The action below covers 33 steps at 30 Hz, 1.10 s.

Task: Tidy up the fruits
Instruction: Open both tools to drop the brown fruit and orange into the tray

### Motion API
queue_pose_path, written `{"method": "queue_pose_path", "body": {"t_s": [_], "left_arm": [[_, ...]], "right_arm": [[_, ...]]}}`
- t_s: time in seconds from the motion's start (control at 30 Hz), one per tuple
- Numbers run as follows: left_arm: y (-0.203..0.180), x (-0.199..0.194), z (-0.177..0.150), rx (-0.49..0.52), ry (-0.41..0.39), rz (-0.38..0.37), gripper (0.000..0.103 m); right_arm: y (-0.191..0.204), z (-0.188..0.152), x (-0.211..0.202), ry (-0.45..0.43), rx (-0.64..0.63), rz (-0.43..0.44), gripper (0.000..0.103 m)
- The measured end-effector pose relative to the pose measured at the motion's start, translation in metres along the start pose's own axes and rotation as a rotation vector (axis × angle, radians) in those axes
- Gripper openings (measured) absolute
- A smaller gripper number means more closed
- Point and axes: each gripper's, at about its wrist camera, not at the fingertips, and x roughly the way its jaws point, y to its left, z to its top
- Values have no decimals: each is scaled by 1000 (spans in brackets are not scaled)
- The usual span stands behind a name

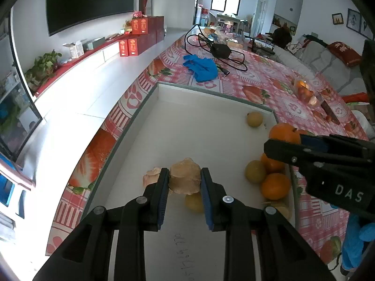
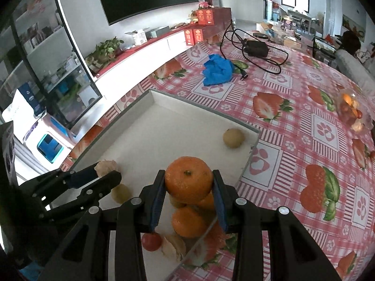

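My left gripper (image 1: pixel 184 181) is shut on a beige papery-husked fruit (image 1: pixel 185 175) held above the white tray (image 1: pixel 150 98); it also shows in the right wrist view (image 2: pixel 106 172). My right gripper (image 2: pixel 188 182) is shut on an orange mandarin (image 2: pixel 188 179) above the tray's near right corner. Under it lie two more mandarins (image 2: pixel 187 222), a small red fruit (image 2: pixel 151 241) and a husked fruit (image 2: pixel 173 245). A yellow-green round fruit (image 2: pixel 233 138) lies at the tray's far right corner, another (image 1: pixel 193 202) under my left gripper.
The tray sits on a strawberry-pattern tablecloth (image 2: pixel 293 107). A blue cloth (image 2: pixel 218 70) and a black charger with cable (image 2: pixel 256 48) lie beyond it. A clear container of fruits (image 2: pixel 350 112) stands at the right. The table's left edge drops to the floor.
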Motion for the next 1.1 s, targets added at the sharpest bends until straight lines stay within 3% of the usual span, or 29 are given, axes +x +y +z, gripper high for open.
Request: {"method": "queue_pose_path", "body": {"t_s": [1.1], "left_arm": [[-10,4,5,12,5,-5,29]], "right_arm": [[1,-3,5,17,-11,5,39]]}}
